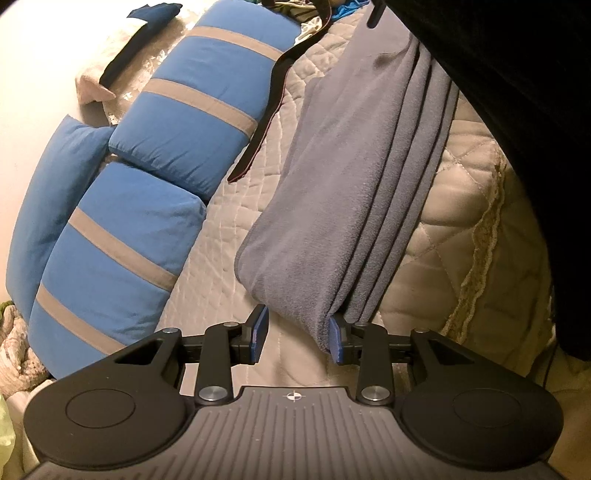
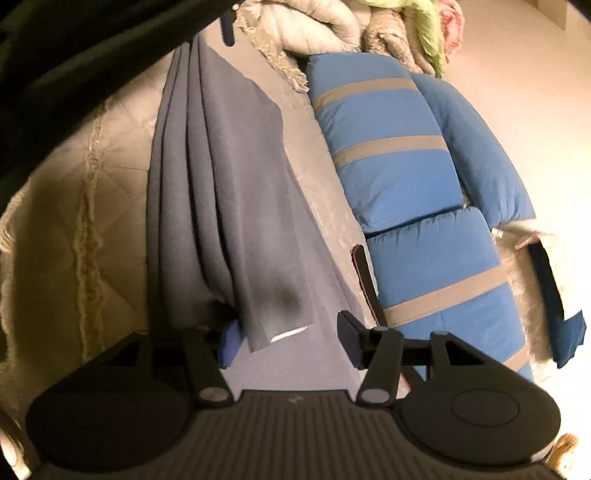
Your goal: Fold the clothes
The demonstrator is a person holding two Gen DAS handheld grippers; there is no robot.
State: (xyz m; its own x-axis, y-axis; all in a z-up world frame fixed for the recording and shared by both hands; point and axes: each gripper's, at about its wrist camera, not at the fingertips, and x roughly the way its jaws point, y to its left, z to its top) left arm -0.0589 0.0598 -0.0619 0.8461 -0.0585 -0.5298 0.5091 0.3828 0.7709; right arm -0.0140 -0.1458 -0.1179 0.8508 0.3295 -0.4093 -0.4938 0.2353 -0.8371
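Observation:
A grey-blue fleece garment (image 1: 340, 184) stretches in long folds over the quilted bed (image 1: 229, 236). In the left wrist view its near end lies against the right pad (image 1: 335, 338) of my left gripper (image 1: 297, 336). The left pad stands clear of it and bare quilt shows in the gap, so the gripper is open. In the right wrist view the garment (image 2: 229, 184) ends in a loose corner that hangs between the fingers of my right gripper (image 2: 290, 338), close to the left pad (image 2: 229, 343). That gripper is open wide with no pad pressing the cloth.
Blue pillows with grey stripes (image 1: 192, 110) (image 2: 399, 147) line the bed along the wall. A dark strap (image 1: 266, 110) (image 2: 365, 280) lies between them and the garment. Black fabric (image 1: 517, 110) fills the side near the bed's lace edge. A clothes pile (image 2: 424, 29) sits at the far end.

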